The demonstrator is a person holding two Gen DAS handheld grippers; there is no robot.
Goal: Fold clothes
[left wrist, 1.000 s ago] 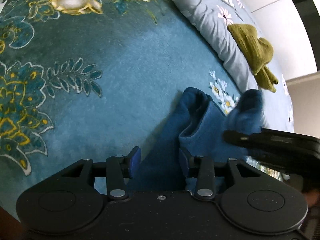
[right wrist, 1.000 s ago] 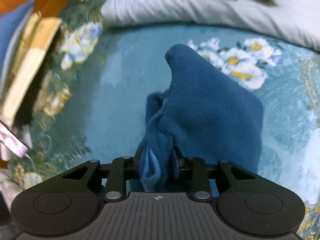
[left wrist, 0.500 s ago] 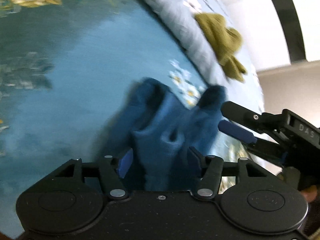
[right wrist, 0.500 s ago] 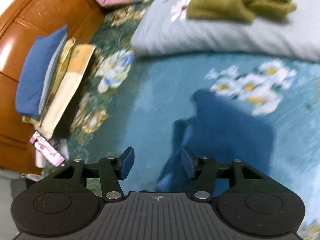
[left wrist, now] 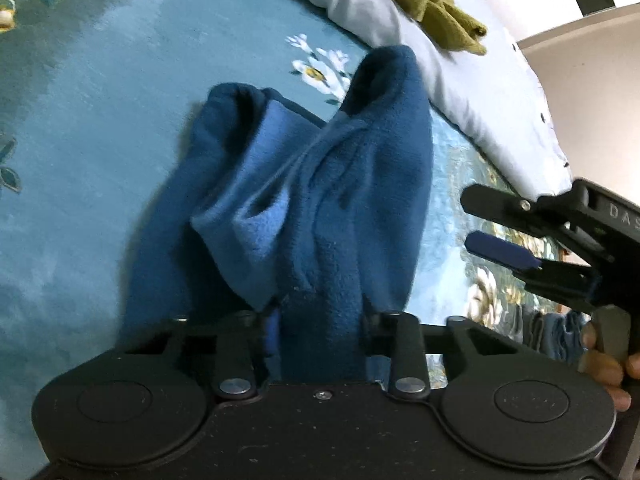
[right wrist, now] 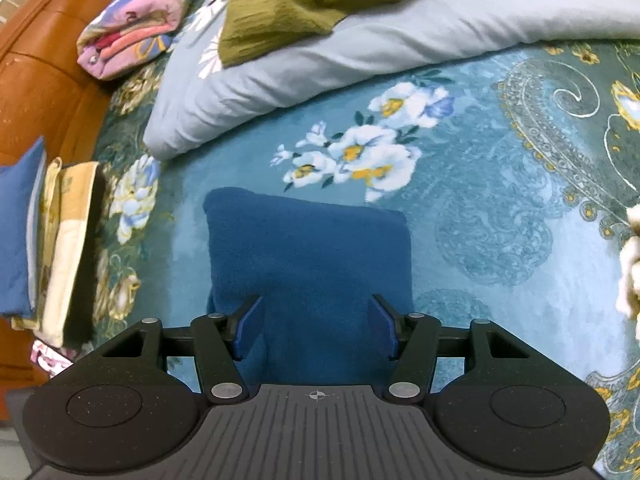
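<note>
Blue fleece garment (left wrist: 352, 216) on the bed's floral bedspread (right wrist: 500, 208), near the grey duvet (right wrist: 400, 40). Left gripper (left wrist: 316, 320) jaws closing on a bunched fold. Right gripper (right wrist: 316, 328) has released: a second ago it pinched fleece, now jaws opening, pads clear, straddling the flat part. Handover mid-fold, I'd judge.

A teal bedspread (right wrist: 500, 208) with white and yellow flowers covers the bed. A pale grey duvet (right wrist: 400, 40) lies bunched along its far edge. A brown wooden headboard (right wrist: 36, 80) stands at the left, with pillows (right wrist: 44, 240) propped against it.
</note>
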